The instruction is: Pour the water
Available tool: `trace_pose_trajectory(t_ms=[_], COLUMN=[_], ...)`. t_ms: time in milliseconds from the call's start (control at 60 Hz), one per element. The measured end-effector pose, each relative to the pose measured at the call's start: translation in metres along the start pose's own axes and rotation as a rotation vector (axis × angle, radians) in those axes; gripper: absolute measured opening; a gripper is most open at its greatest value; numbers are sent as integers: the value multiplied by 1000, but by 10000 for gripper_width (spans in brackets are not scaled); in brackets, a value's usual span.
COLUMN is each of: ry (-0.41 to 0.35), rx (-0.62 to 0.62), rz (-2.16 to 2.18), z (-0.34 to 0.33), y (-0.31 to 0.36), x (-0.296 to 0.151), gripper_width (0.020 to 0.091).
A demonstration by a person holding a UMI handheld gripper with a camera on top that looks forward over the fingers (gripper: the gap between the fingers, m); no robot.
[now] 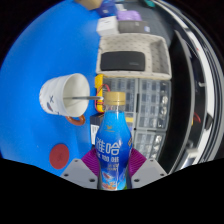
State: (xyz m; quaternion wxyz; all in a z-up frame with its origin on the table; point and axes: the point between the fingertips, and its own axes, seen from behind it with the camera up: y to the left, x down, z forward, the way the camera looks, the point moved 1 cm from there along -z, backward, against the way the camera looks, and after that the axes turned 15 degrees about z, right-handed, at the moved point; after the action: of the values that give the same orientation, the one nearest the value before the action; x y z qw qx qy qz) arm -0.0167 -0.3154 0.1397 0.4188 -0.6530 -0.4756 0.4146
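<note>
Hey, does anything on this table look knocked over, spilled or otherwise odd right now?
Yes: the white cup beyond the bottle seems to lie on its side on the blue table, its mouth facing sideways. No spill is visible. The bottle, held between the gripper fingers, is upright.

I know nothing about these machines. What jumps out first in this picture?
A clear plastic bottle with a blue label and orange cap stands upright between the gripper fingers, whose purple pads press its sides. Just beyond it, to the left, a white paper cup lies tipped on the bright blue table, its mouth facing the bottle. To the right stands a wire mesh rack.
</note>
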Motion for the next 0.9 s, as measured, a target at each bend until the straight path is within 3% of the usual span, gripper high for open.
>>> trace_pose_trajectory(t_ms=[250,517,900], ry=[37,41,-107], rx=[52,56,-124], rz=[-433,-429,687], z=[20,18,-20], y=[-2,-2,-19], x=[-8,-12,-24], gripper_width=[331,333,339])
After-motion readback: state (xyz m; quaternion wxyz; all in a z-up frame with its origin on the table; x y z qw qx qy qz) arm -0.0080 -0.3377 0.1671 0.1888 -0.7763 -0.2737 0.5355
